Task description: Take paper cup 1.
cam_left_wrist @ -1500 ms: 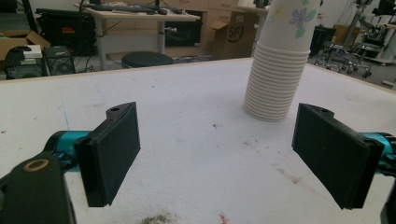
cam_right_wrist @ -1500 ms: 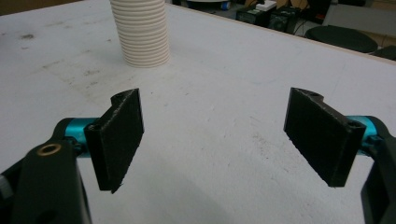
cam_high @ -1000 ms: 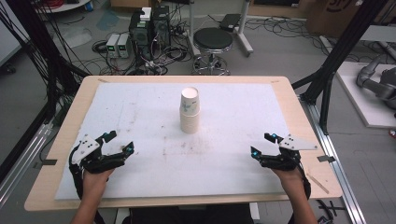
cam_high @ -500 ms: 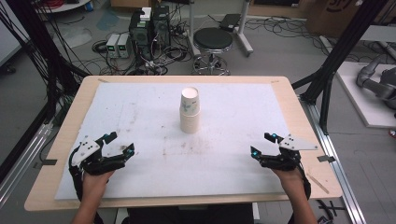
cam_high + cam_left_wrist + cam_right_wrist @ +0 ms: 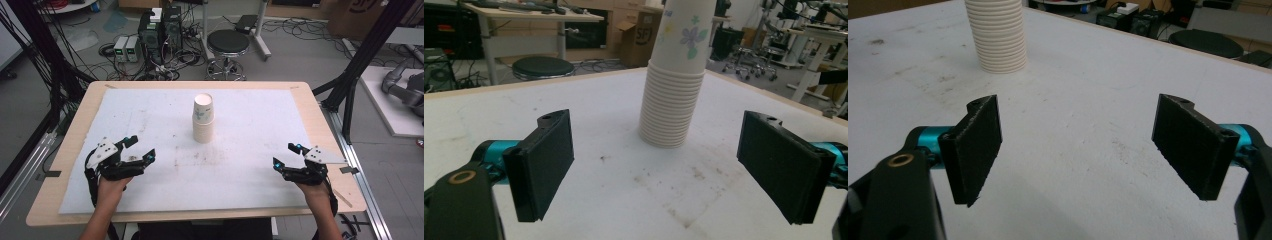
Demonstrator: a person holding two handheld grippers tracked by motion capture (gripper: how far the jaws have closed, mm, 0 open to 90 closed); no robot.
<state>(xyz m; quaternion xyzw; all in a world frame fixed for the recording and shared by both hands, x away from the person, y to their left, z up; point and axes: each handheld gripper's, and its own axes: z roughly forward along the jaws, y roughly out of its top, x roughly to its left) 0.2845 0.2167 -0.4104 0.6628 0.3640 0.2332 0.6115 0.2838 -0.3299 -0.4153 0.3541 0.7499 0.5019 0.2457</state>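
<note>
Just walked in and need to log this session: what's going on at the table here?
A person sits at the table with a two-finger gripper in each hand. The left gripper and the right gripper both rest near the front edge of the white mat, fingers spread open and holding nothing. A stack of paper cups stands upright in the middle of the mat, untouched, with both grippers pointing roughly toward it. No grasp has begun yet.
</note>
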